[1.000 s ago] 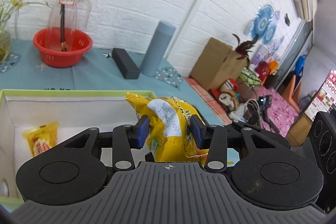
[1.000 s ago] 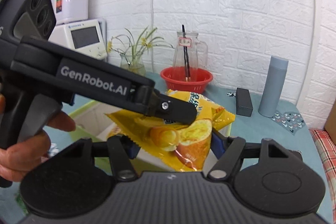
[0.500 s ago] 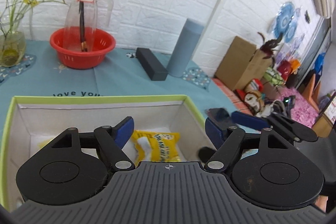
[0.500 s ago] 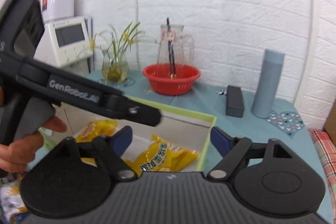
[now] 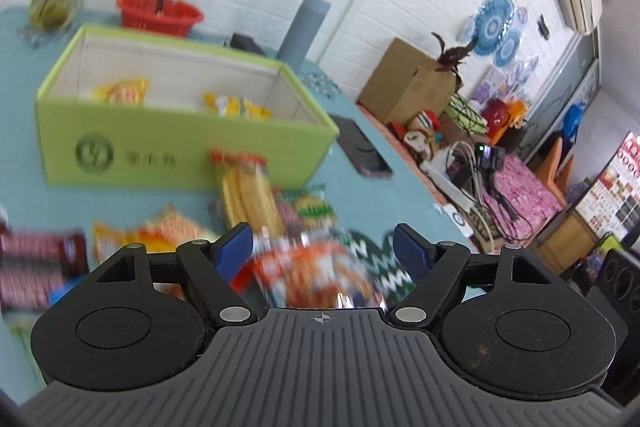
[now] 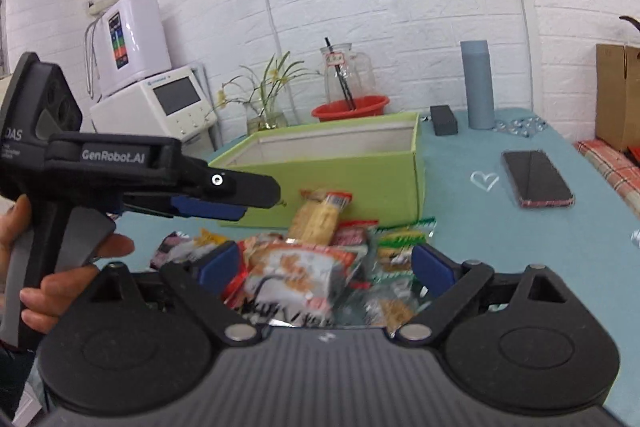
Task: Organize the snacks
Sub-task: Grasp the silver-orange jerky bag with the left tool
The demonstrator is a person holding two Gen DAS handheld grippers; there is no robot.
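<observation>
Snacks [image 6: 304, 267] lie in a loose heap on the teal tablecloth [image 6: 480, 227], just in front of the green box's near wall, and we look down on them through both grippers. Our right gripper [image 6: 326, 265] has just been opening; its blue pads stand wide on either side of an orange-and-white packet [image 6: 296, 273] without pressing it. Our left gripper [image 5: 322, 251] is spread apart too, after widening earlier in the second, above a blurred orange packet [image 5: 316, 275], gripping nothing; a hand [image 6: 60, 267] holds its handle at the left of the right view. A pack of yellow sticks [image 5: 248, 195] leans against the green box [image 5: 180, 155], and two yellow bags [image 5: 120, 93] sit inside it. Right of the box a dark phone [image 6: 536, 179] lies flat. Beyond, toward the far edge by the brick wall, stand a red basket [image 6: 352, 107] with a glass jug [image 6: 346, 73], a grey cylinder [image 6: 478, 85] and a small black block [image 6: 443, 120]
</observation>
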